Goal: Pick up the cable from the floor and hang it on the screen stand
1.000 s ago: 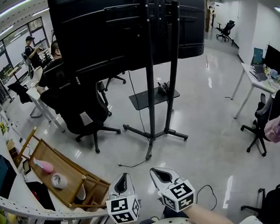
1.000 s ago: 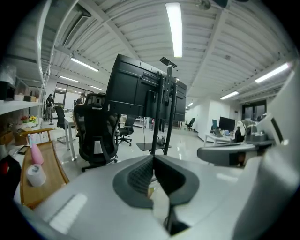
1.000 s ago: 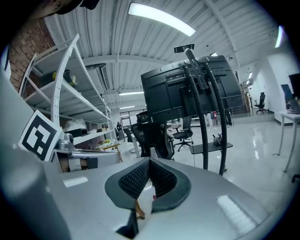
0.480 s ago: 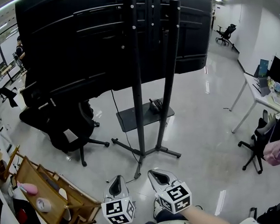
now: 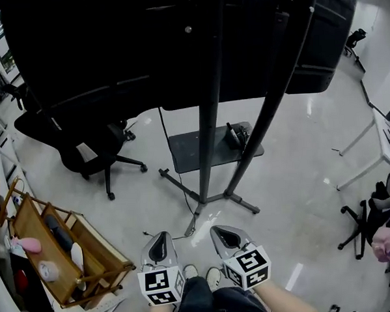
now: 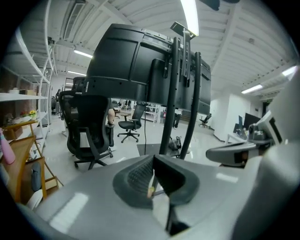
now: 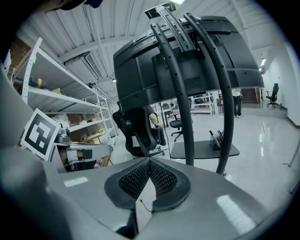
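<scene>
Grippers left (image 5: 161, 236) and right (image 5: 217, 232): both pressed together, nothing pinched.
I log the cable (image 5: 176, 237) on the floor just ahead of their tips; stand (image 5: 207, 138) beyond it, farther ahead, with the screen (image 5: 111, 52) high above.

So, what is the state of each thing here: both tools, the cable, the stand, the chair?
Left tool: shut, empty.
Right tool: shut, empty.
Thin black cable: lying on the floor, not yet picked up.
Tall black metal screen stand: upright, carrying the screen.
Black office chair: upright on its wheels.
</scene>
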`<state>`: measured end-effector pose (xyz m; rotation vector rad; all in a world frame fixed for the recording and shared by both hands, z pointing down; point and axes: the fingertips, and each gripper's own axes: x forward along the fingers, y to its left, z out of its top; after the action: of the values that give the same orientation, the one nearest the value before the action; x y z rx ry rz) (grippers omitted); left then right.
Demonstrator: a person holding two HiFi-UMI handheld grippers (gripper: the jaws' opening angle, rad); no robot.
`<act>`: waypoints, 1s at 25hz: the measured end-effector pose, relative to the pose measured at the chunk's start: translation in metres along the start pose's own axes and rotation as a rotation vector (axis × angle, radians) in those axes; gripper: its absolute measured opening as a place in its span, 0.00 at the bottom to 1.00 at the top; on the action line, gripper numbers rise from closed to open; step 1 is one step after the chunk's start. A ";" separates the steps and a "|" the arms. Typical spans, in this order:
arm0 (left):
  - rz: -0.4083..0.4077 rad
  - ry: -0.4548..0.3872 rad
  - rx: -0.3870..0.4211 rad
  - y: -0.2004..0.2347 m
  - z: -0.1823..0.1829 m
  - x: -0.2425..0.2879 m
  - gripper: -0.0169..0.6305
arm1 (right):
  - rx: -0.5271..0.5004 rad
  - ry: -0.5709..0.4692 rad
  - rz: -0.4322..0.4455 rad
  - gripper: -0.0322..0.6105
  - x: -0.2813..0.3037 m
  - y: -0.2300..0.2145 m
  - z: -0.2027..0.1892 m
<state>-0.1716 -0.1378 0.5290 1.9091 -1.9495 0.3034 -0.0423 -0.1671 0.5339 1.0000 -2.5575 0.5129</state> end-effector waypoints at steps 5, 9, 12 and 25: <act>-0.008 0.044 0.000 0.025 -0.035 0.064 0.04 | 0.002 0.054 -0.002 0.06 0.073 -0.029 -0.033; -0.040 0.081 -0.033 0.048 -0.097 0.126 0.04 | 0.015 0.127 -0.003 0.19 0.153 -0.060 -0.104; -0.057 0.101 -0.049 0.065 -0.164 0.179 0.04 | 0.002 0.157 -0.030 0.24 0.218 -0.087 -0.176; -0.056 0.202 -0.092 0.111 -0.424 0.333 0.04 | 0.040 0.322 -0.125 0.25 0.417 -0.176 -0.472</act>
<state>-0.2260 -0.2569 1.0641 1.7961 -1.7463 0.3683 -0.1208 -0.3150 1.1657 0.9939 -2.1951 0.6353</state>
